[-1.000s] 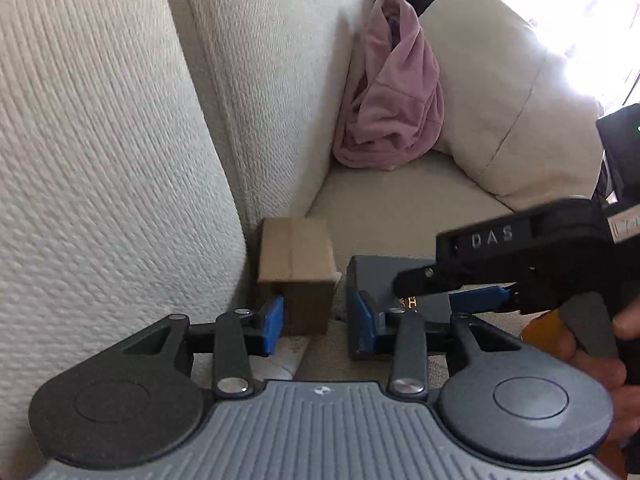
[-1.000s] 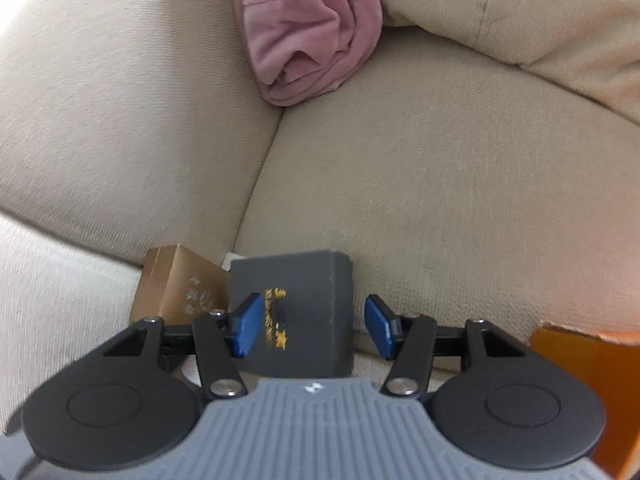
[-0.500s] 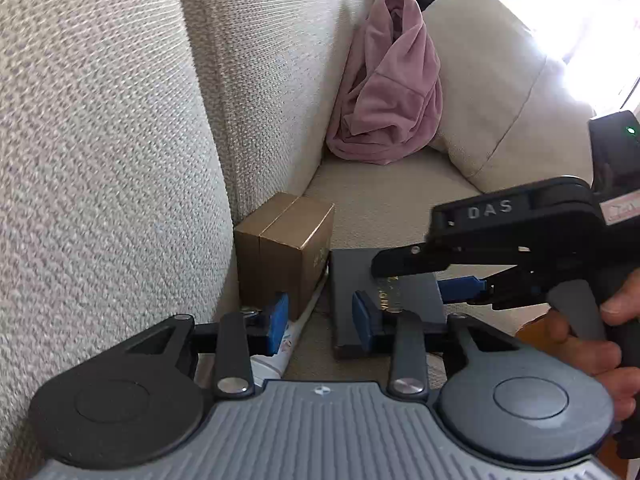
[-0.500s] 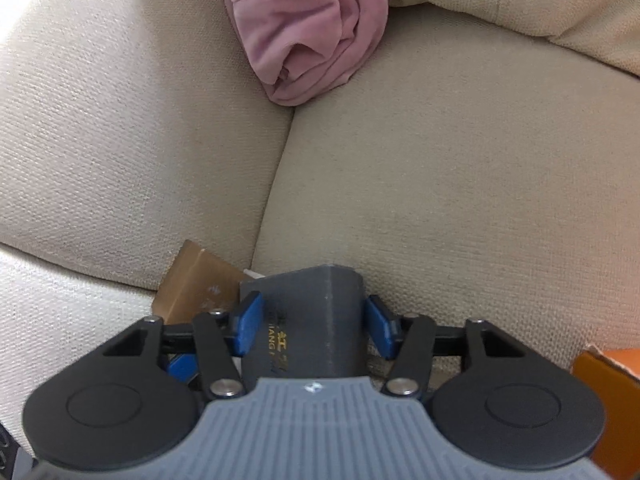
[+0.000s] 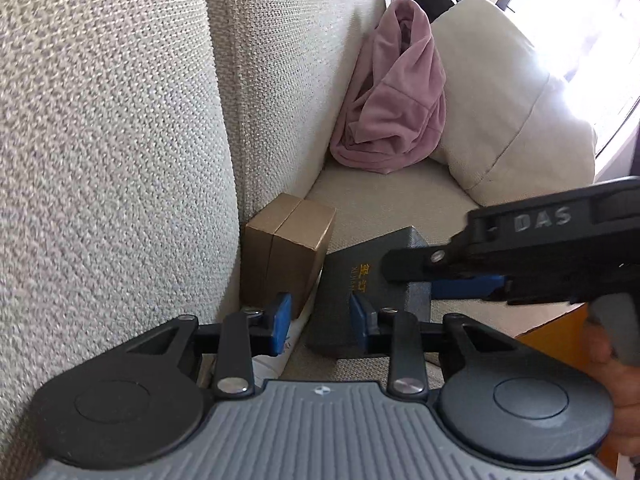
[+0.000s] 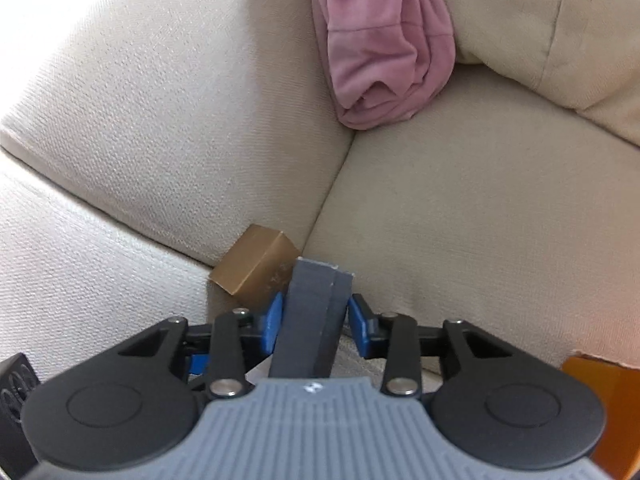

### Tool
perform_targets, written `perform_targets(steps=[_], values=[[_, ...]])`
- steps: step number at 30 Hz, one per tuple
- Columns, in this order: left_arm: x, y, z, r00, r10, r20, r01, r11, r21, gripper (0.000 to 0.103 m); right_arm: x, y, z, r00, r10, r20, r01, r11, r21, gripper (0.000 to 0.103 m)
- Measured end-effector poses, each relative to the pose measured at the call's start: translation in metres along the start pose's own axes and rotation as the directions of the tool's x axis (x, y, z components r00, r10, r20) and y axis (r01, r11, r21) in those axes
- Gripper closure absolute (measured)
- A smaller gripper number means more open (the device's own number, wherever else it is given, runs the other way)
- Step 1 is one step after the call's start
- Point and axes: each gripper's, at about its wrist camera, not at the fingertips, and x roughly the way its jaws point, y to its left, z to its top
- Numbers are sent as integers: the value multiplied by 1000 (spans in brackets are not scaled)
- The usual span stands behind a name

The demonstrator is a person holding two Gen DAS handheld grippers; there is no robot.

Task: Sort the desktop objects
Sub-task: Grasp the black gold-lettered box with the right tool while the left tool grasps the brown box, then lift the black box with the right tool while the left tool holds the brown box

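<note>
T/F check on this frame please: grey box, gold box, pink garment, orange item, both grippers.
1. The right gripper has the grey box between its fingers. True; its jaws are closing.
2. The gold box lies out on the seat, clear of the sofa back. False: it stands against the sofa back.
3. The pink garment is bunched in the sofa corner. True.
4. The left gripper holds the gold box. False: its closing jaws hold nothing.
5. The orange item sits on the grey box. False: it is apart, at the frame's right edge.
</note>
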Motion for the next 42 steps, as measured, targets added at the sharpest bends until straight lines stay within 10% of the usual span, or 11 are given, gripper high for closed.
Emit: perform_targets(steps=[12,17,28,42], values=[[-12,-10,-2,996,84,22,-85,996,35,68,-32,1,2,993,-43,106,50,996,-73,65],[-27,-31,3,978,170,122,-188,969,161,49,-48,2,-4,992,-32,122,47,991,-126,65],[15,-55,37,932,362,-18,-348,909,229,59,-61,-25,-35,988,8,156,16,988,-154,65],[27,-38,38,983,180,-16,-174,964,202,72,-58,-44,-33,986,29,165,-6,991,-137,65]])
